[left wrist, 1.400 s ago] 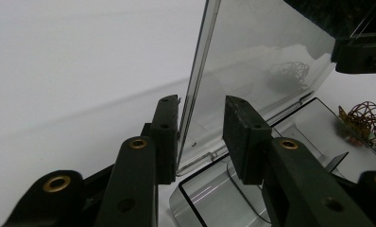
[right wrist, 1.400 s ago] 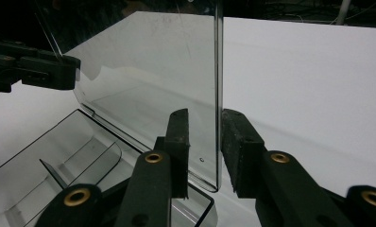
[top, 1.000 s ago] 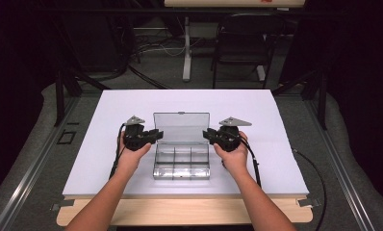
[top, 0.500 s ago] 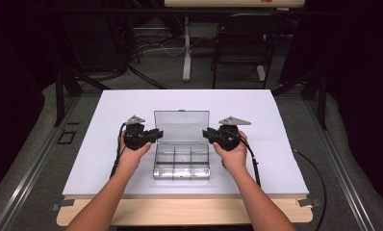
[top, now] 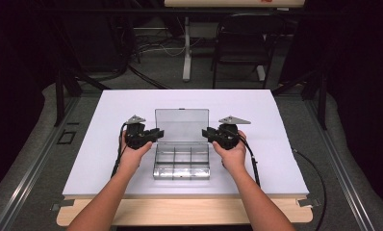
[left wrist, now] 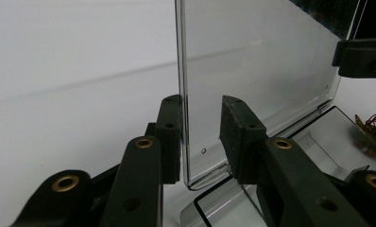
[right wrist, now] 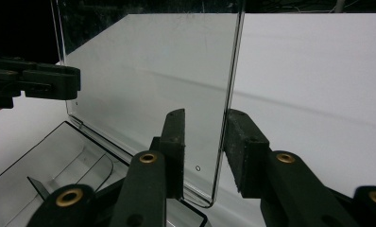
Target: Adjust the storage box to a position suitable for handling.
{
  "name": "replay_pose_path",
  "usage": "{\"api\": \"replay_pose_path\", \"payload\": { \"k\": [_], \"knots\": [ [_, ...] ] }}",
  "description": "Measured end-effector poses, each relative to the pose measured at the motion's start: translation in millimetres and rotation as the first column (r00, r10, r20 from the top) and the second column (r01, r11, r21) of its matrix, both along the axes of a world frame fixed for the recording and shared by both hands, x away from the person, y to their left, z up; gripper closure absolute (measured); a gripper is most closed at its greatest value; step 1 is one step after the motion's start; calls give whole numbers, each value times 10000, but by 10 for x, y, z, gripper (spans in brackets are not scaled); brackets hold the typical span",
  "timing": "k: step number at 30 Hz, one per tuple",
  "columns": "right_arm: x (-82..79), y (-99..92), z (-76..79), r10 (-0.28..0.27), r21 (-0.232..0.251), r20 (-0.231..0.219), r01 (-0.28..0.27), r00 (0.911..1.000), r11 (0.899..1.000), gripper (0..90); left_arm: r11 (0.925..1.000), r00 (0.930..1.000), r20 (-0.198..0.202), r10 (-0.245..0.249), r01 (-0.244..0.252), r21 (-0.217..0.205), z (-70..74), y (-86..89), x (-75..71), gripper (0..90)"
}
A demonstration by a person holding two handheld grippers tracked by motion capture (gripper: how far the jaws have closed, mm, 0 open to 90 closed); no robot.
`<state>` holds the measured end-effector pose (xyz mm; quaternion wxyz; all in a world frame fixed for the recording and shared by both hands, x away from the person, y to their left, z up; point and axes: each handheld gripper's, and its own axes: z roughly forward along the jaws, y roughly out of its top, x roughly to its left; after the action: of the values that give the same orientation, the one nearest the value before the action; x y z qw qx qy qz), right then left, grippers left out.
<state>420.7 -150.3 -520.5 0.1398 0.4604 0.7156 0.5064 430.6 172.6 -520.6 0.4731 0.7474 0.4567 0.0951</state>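
White tabletop [top: 108, 159] carries the work; left gripper [left wrist: 200, 137] and right gripper [right wrist: 205, 151] each straddle a side edge of the upright clear lid [top: 182, 124], jaws released, just opening; its compartment box [top: 182, 161] lies between the hands, equally near both.

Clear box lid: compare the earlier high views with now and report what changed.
Little changed. Both claws have just been opening slightly: the left claw and right claw each straddle a side edge of the upright lid with slack, not clamping it. Hands, lid and clear box stayed where they were on the white table.
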Motion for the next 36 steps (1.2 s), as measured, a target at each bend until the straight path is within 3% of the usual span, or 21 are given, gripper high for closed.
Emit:
{"api": "replay_pose_path", "payload": {
  "k": [36],
  "knots": [
    [113,20,-89,-262,228,-554,275,9981,9994,668,9992,9993,-355,110,-123,-373,-93,-6,91,654]
  ]
}}
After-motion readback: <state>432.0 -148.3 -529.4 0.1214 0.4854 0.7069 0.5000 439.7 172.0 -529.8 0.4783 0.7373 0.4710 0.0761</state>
